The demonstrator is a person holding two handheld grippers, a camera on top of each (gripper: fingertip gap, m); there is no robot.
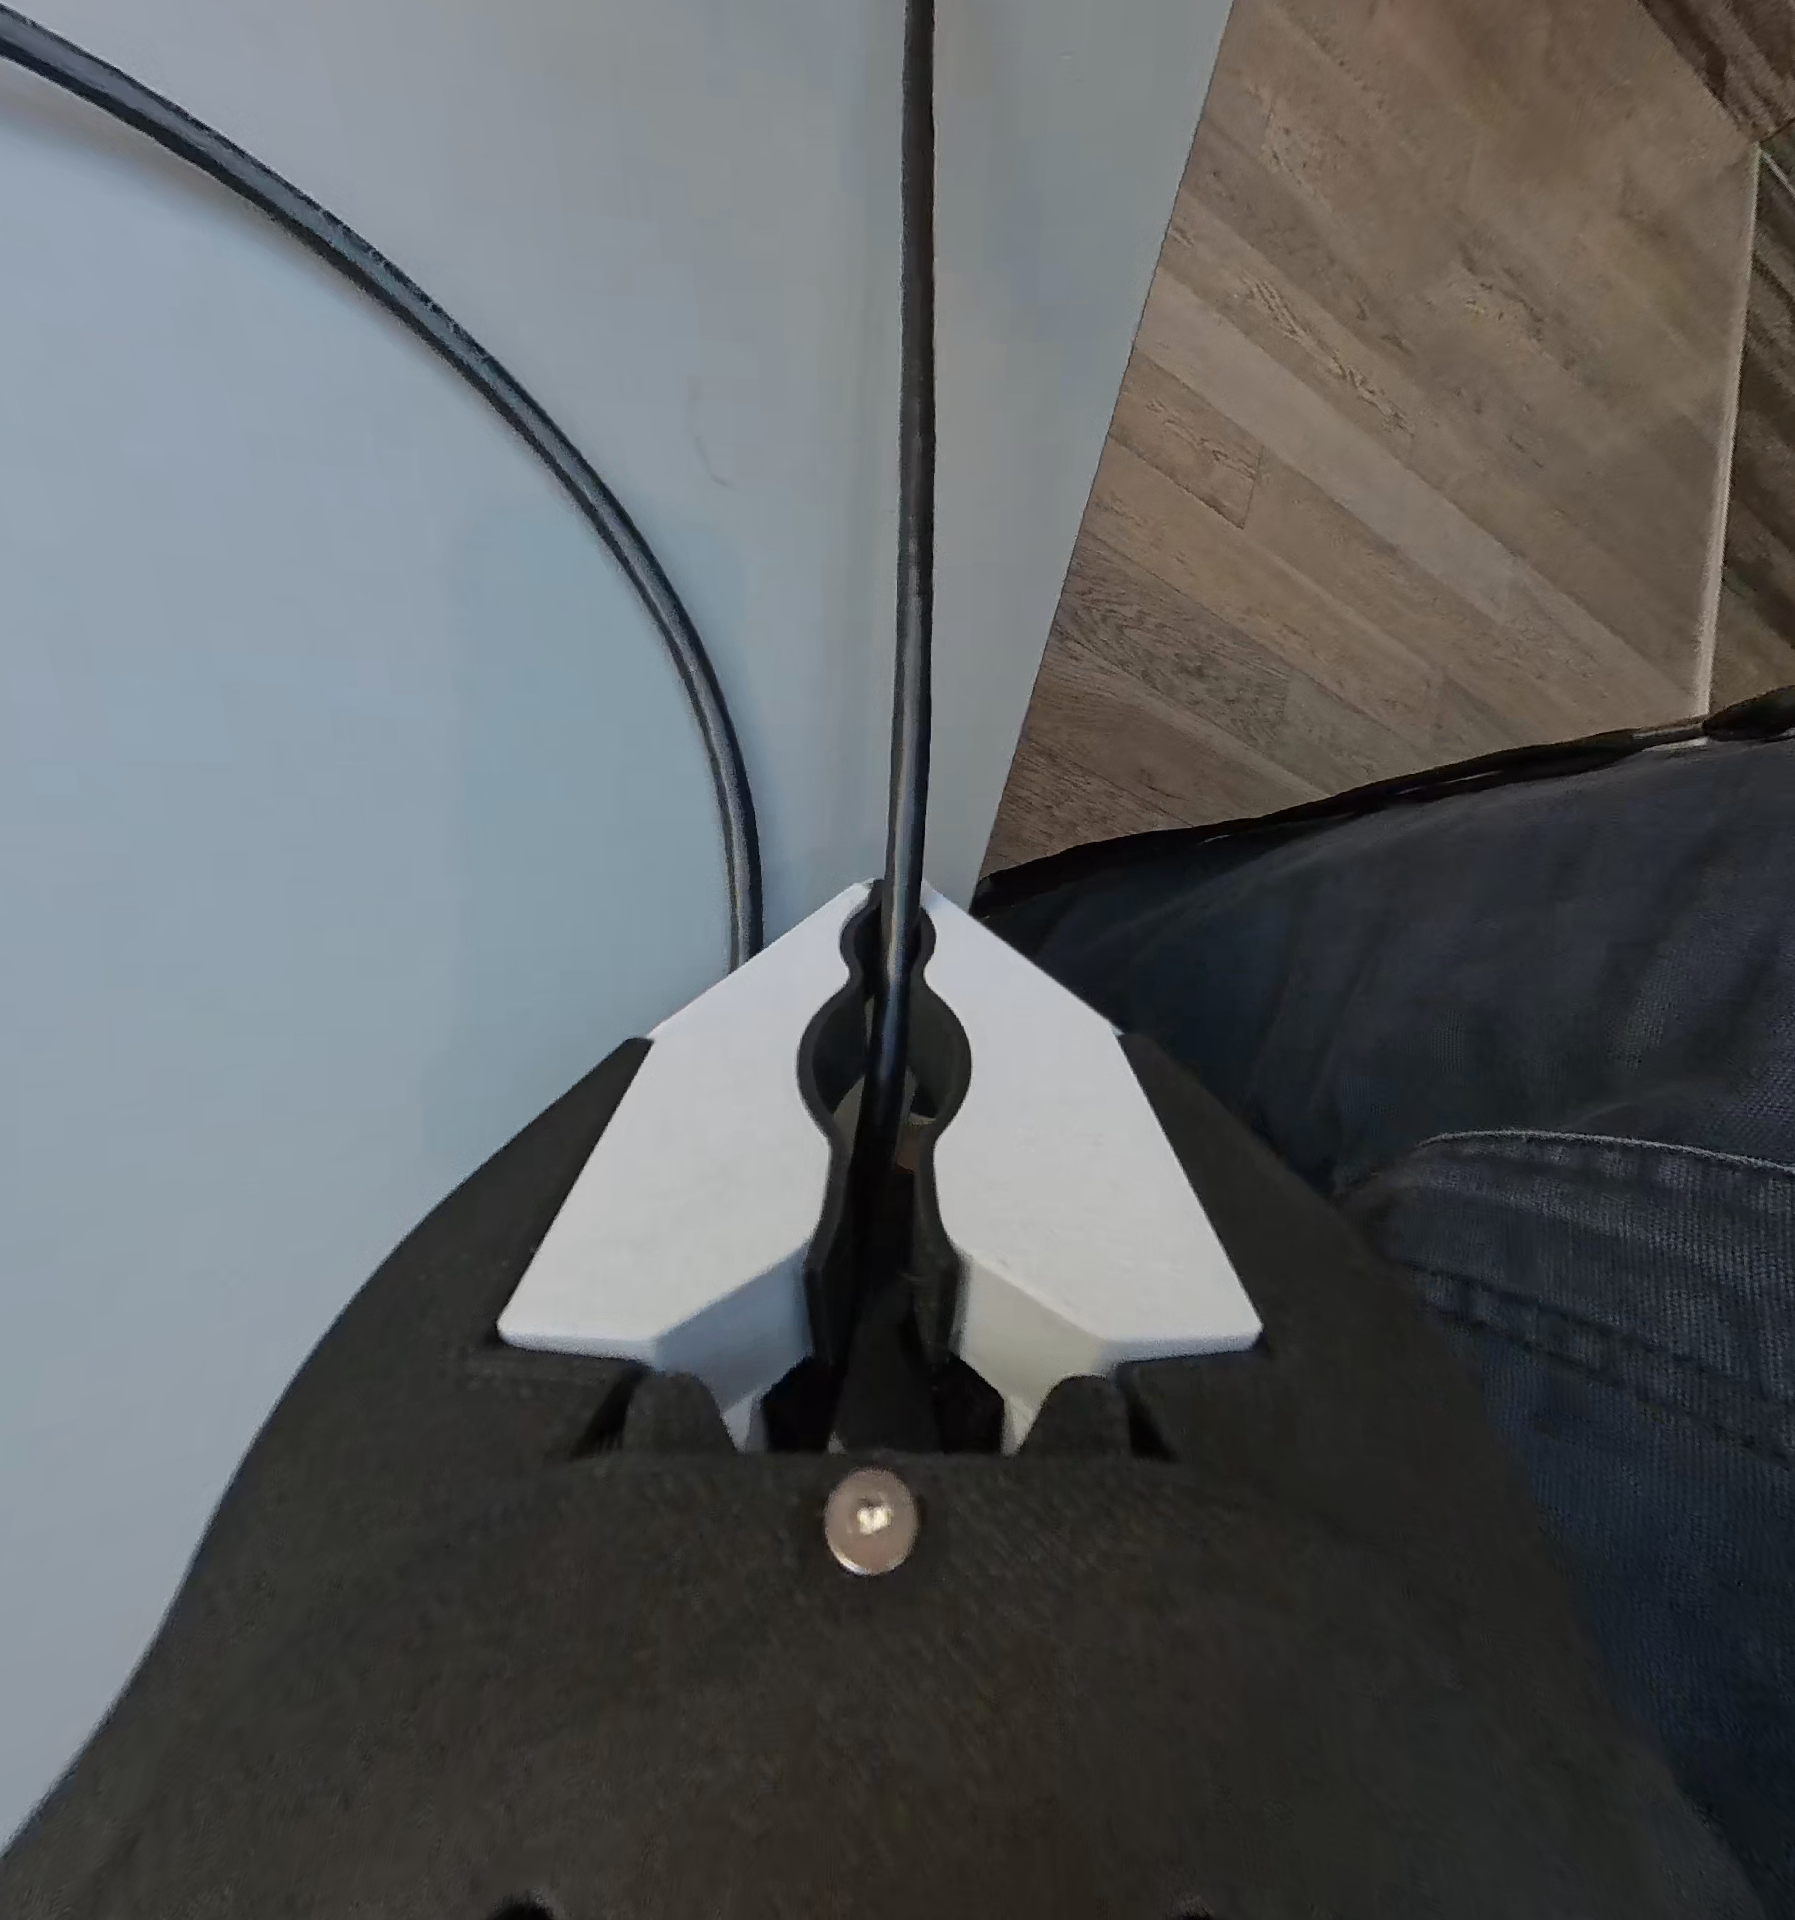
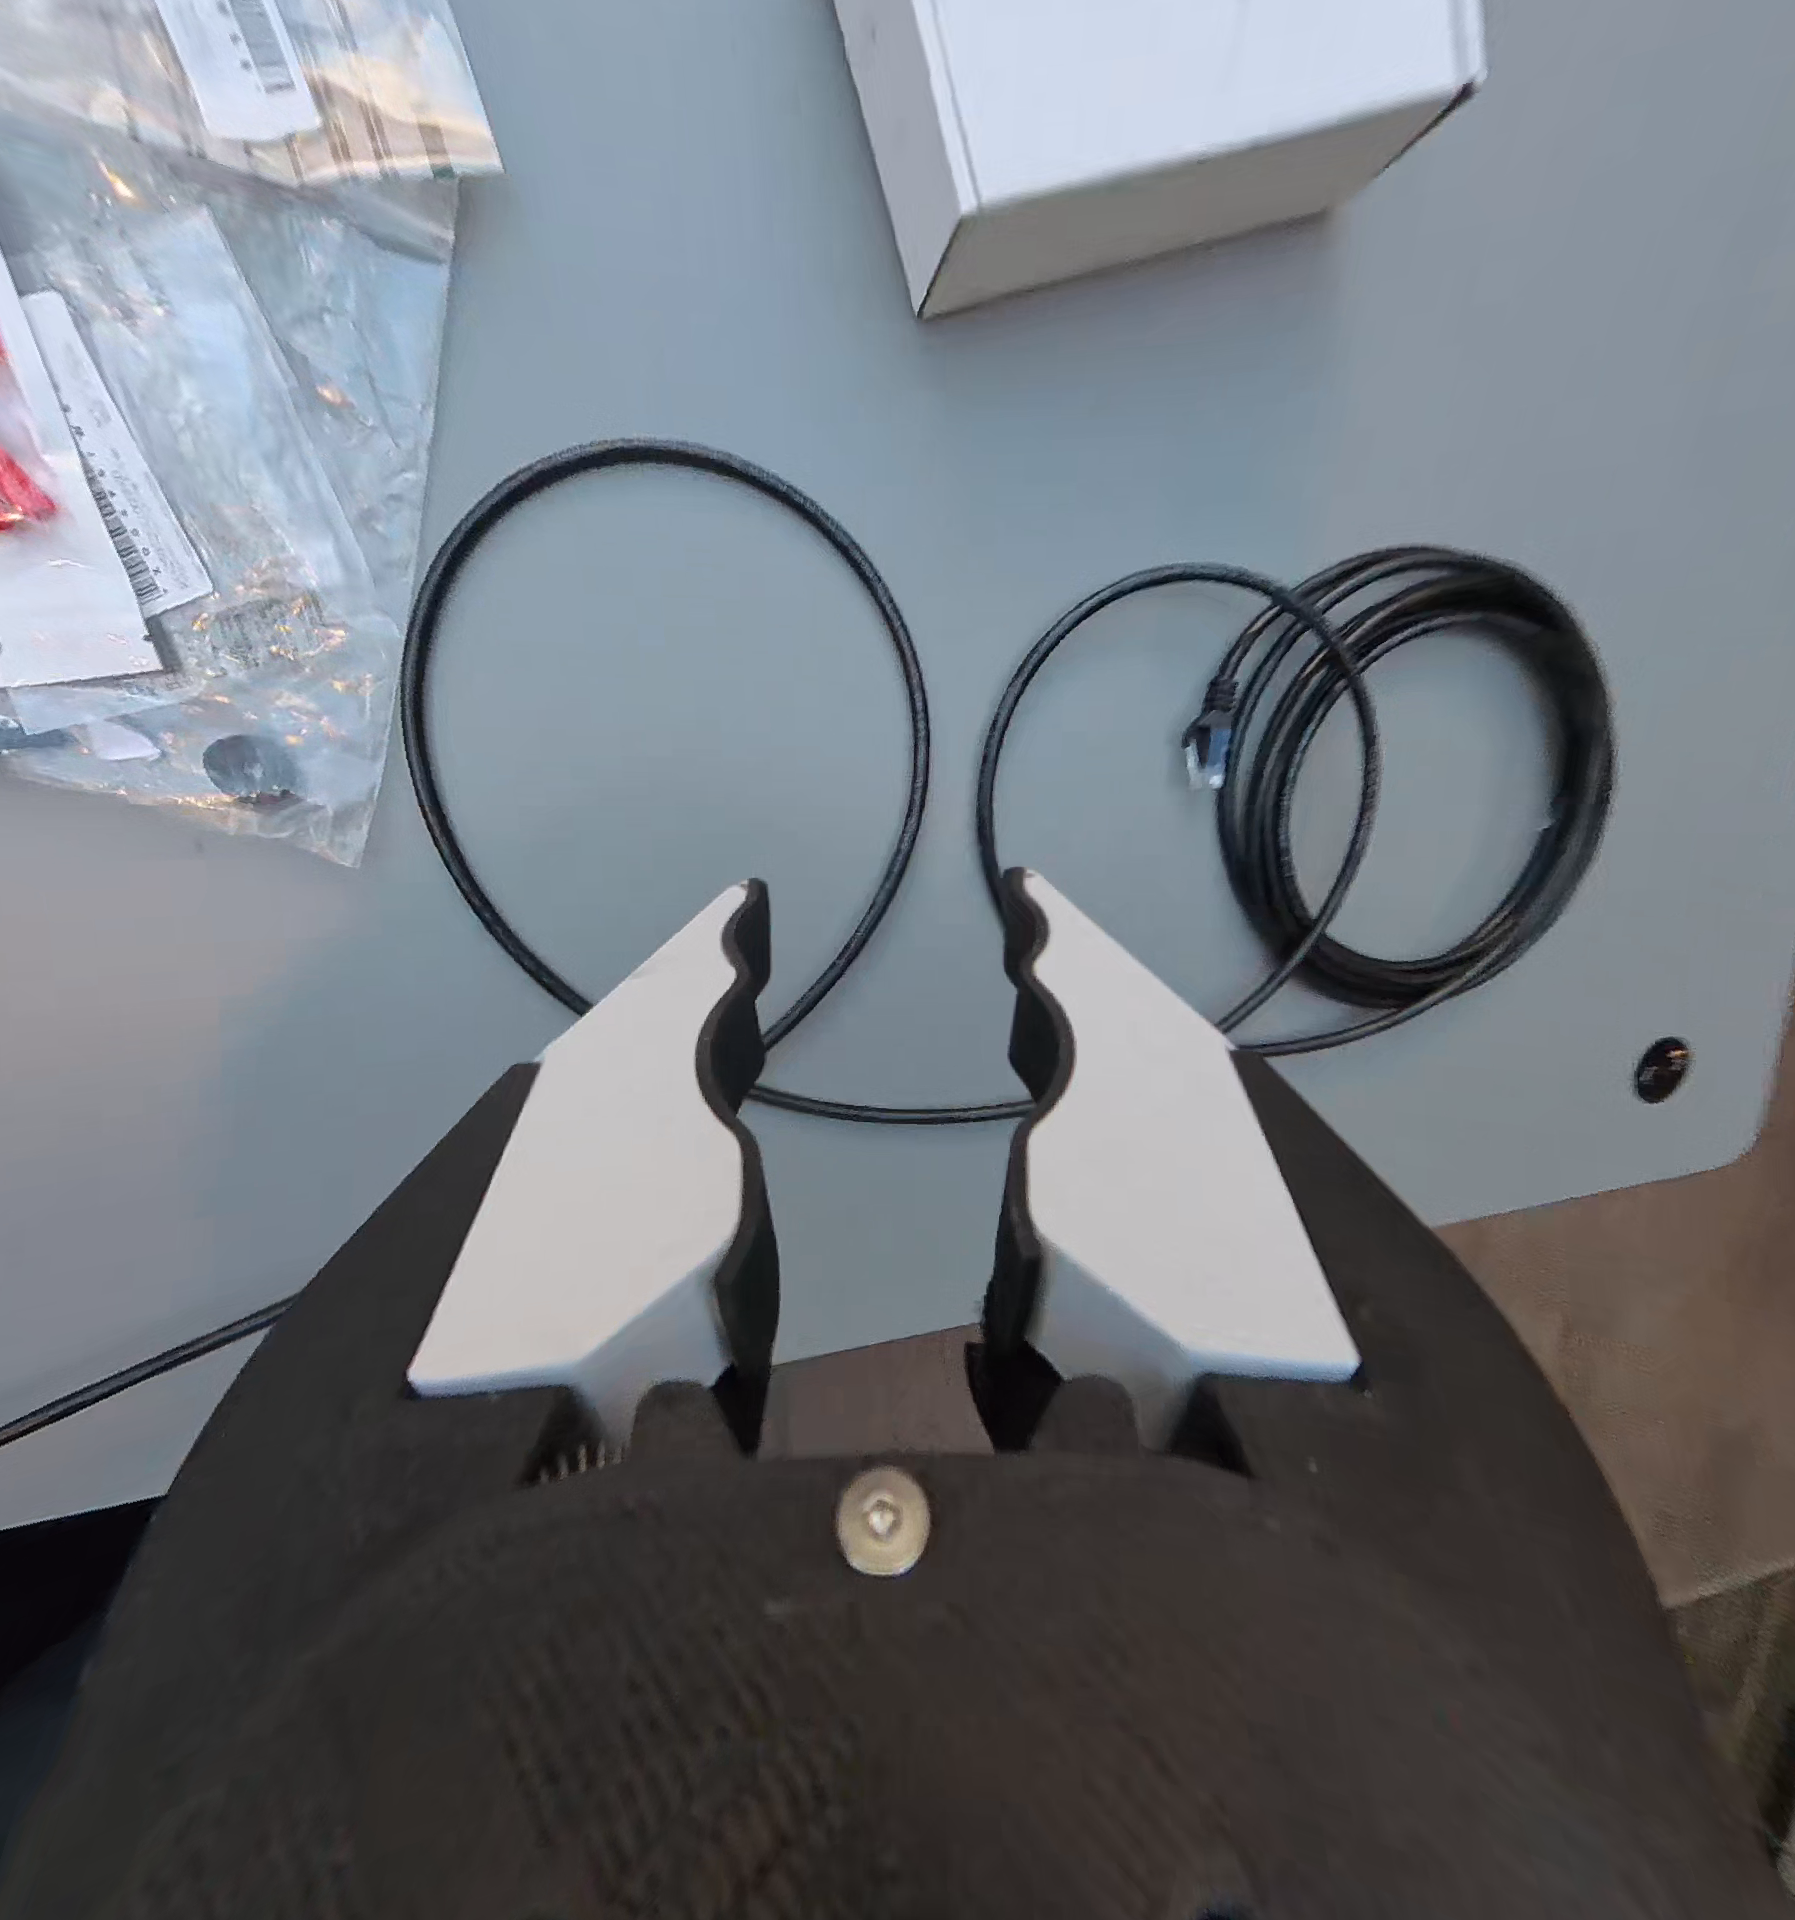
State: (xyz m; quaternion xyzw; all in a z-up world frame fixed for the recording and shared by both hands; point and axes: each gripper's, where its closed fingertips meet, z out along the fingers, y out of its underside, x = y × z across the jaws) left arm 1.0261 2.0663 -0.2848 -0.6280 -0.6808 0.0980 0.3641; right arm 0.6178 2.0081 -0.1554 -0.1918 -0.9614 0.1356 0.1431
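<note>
- Leftmost, the left gripper (image 1: 888,914) is clenched on a thin black cable (image 1: 914,468) at the grey table's (image 1: 249,727) edge, beside a trouser leg (image 1: 1495,1039).
- Centre, the cable lies in slack loops; the right gripper (image 2: 885,894) hovers released above them.
- Rightward, its bundled coil (image 2: 1444,769) carries the plug (image 2: 1210,738). It looks light and limp; a single strand seems best pinched in the notches.

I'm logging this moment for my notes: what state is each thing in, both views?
left gripper: shut on the black cable
black cable: pinched between the left gripper's fingers, partly coiled on the table, plug end free
right gripper: open, empty, above a cable loop
white box: closed, on the table
plastic bags: lying flat, overlapping
grey table: bearing everything
</note>
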